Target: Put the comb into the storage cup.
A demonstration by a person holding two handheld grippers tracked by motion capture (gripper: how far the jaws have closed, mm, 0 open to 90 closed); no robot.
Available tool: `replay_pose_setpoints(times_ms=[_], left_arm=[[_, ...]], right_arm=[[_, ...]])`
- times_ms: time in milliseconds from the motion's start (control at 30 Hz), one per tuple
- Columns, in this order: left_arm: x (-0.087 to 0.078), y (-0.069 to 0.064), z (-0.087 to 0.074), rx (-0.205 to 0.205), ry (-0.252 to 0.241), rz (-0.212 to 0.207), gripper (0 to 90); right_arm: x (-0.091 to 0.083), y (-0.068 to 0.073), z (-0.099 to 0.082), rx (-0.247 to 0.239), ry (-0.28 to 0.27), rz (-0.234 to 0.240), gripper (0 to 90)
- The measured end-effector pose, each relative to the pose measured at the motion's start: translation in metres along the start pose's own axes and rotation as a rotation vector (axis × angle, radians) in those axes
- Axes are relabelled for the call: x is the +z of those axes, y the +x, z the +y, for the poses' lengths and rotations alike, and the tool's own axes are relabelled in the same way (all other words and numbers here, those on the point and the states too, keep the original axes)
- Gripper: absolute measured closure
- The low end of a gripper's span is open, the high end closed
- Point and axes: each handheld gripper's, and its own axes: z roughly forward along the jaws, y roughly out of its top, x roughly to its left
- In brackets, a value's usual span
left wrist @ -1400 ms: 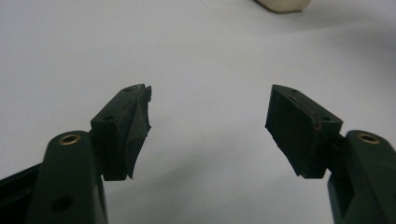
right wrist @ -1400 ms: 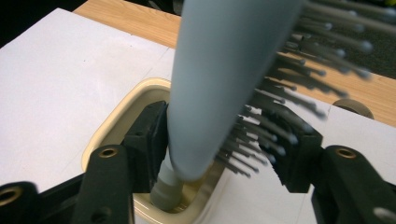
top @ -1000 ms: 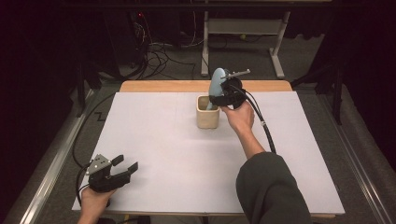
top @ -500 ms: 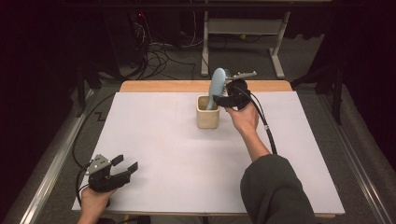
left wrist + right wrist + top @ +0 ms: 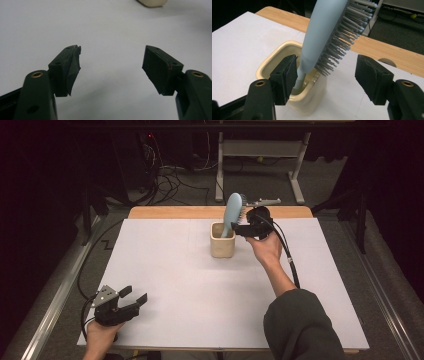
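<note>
I see the white-covered tabletop (image 5: 200, 290) with a cream, square-mouthed ceramic cup (image 5: 222, 240) near its far edge. A pale blue plastic hairbrush (image 5: 232, 212) stands handle-down in that cup, leaning, bristles toward my right tool (image 5: 239, 227). Its jaws stand apart beside the brush, gripping nothing. My left tool (image 5: 134, 296) rests at the near left corner, jaws wide and empty.
</note>
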Motion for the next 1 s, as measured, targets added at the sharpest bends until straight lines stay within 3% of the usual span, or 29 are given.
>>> replay_pose_setpoints(times_ms=[1000], left_arm=[[0.0,0.001,0.0,-0.004,-0.003,0.003,30.6]], right_arm=[[-0.021,-0.012,-0.014,-0.014,-0.016,0.004,35.5]])
